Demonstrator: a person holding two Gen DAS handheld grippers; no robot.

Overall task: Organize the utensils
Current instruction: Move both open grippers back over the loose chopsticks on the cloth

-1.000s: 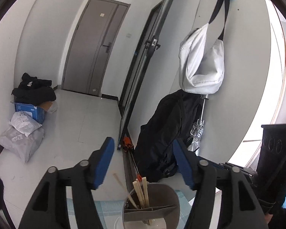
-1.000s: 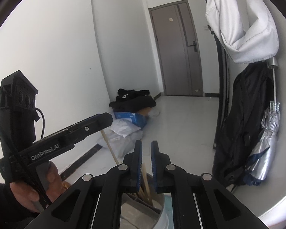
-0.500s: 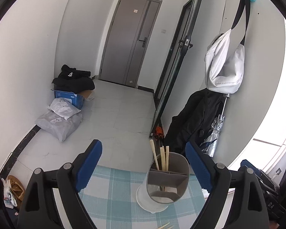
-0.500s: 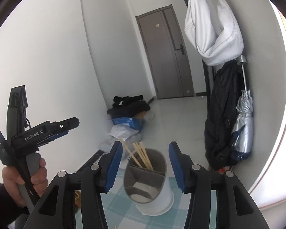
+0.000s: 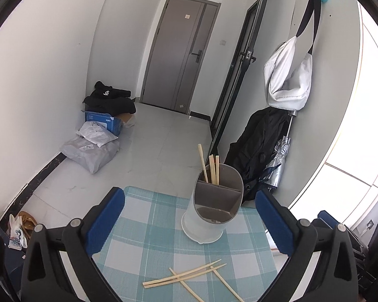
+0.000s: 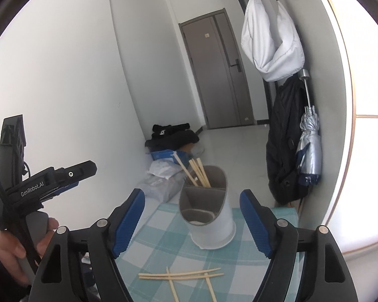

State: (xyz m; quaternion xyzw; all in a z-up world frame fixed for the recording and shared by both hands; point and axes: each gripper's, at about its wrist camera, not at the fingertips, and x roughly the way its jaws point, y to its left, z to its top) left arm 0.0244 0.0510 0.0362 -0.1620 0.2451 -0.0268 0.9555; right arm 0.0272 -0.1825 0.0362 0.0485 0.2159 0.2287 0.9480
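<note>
Wooden chopsticks [image 5: 189, 275] lay loose and crossed on the near part of the table [image 5: 148, 229], which was covered in a blue-and-white checked cloth. Behind them stood the utensil holder [image 5: 211, 211], a white cup with a grey divided insert, upright on the cloth. A few more chopsticks [image 5: 210, 168] stood in its far compartment, leaning slightly; the nearer compartments looked bare, though their bottoms were partly hidden.

Both grippers hung above the table, apart from the loose sticks and the holder. In the left wrist view the left gripper [image 5: 190, 222] had its blue-padded jaws spread wide with nothing between them. The right gripper [image 6: 192, 222] was likewise released and grasped nothing. From the right wrist view, the person's left hand [image 6: 15, 249] was seen clasping the handle of the left gripper.
</note>
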